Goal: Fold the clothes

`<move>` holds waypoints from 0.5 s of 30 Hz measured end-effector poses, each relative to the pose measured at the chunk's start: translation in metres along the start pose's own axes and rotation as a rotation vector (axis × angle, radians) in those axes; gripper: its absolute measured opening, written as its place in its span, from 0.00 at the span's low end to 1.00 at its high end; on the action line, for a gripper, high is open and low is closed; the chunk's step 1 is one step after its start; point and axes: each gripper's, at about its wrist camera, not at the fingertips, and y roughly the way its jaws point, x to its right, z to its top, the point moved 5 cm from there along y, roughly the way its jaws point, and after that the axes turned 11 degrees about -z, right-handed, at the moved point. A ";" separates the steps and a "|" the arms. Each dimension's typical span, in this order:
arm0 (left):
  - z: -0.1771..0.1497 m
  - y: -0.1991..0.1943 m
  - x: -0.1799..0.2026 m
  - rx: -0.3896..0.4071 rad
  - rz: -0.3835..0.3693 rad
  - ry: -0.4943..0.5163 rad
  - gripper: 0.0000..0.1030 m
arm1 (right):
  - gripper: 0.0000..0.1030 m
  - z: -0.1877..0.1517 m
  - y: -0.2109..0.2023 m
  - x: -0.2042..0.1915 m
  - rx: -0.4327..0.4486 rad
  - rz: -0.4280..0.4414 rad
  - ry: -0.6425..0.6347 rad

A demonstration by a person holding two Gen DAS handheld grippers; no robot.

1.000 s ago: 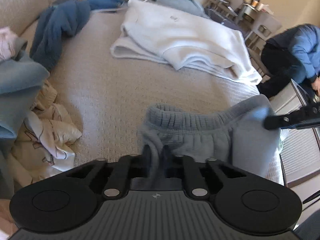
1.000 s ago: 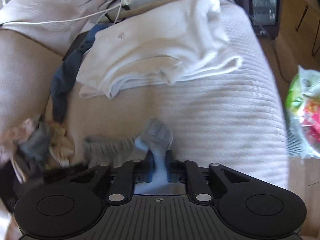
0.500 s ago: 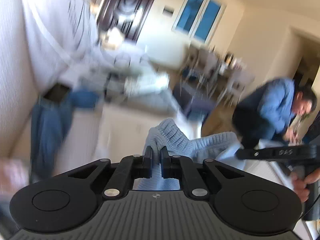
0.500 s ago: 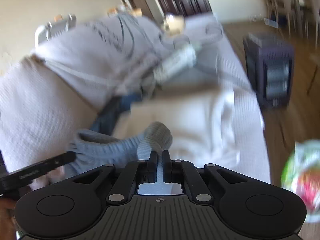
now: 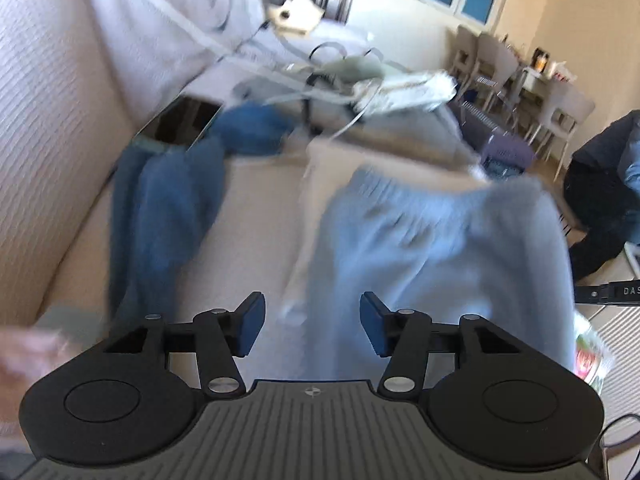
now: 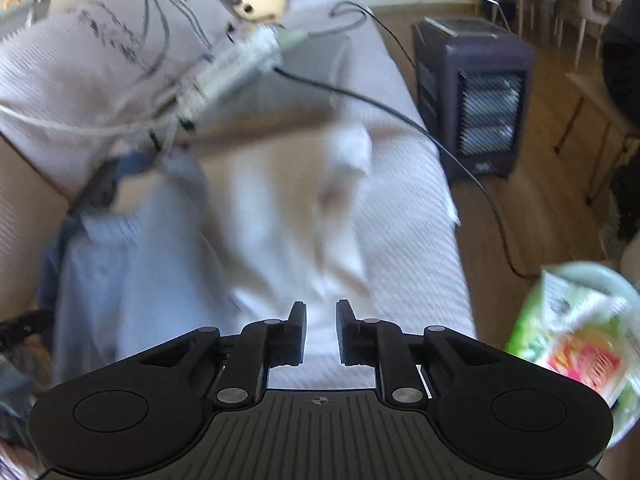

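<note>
In the left wrist view, the left gripper (image 5: 312,328) is filling the bottom of the frame with its jaws opening, the blue pads standing wide apart and nothing pinched between them. The grey sweatpants (image 5: 440,248) are lying blurred in the centre right, their ribbed waistband toward the top, spread over the beige sofa seat (image 5: 256,216) just beyond the right finger; whether the cloth is touching that finger I cannot tell. A dark blue garment (image 5: 164,200) is draping down the left of the frame, its upper end beside a dark glossy slab (image 5: 180,124) in the upper left. White cables and a power strip (image 5: 404,88) are crossing the upper middle. A seated person in blue (image 5: 608,200) is showing at the right edge.

In the right wrist view, the right gripper (image 6: 321,332) is sitting at the bottom centre, its jaws opening with only a narrow gap and nothing between them. The grey sweatpants (image 6: 132,280) are lying at the lower left. A folded white garment (image 6: 296,216) is resting in the centre, just above the fingertips. A dark heater (image 6: 472,100) is standing on the wooden floor at the upper right, and a green and pink packet (image 6: 576,332) is blurring at the lower right.
</note>
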 end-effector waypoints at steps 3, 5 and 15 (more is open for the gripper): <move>-0.015 -0.019 -0.006 0.002 -0.012 -0.020 0.51 | 0.20 -0.013 -0.015 -0.009 0.032 0.006 -0.055; -0.025 -0.038 0.001 0.017 -0.052 -0.039 0.53 | 0.22 -0.012 -0.038 -0.025 0.108 0.089 -0.070; -0.111 -0.109 0.059 -0.024 -0.101 -0.098 0.57 | 0.22 0.012 -0.028 -0.120 0.114 0.223 -0.277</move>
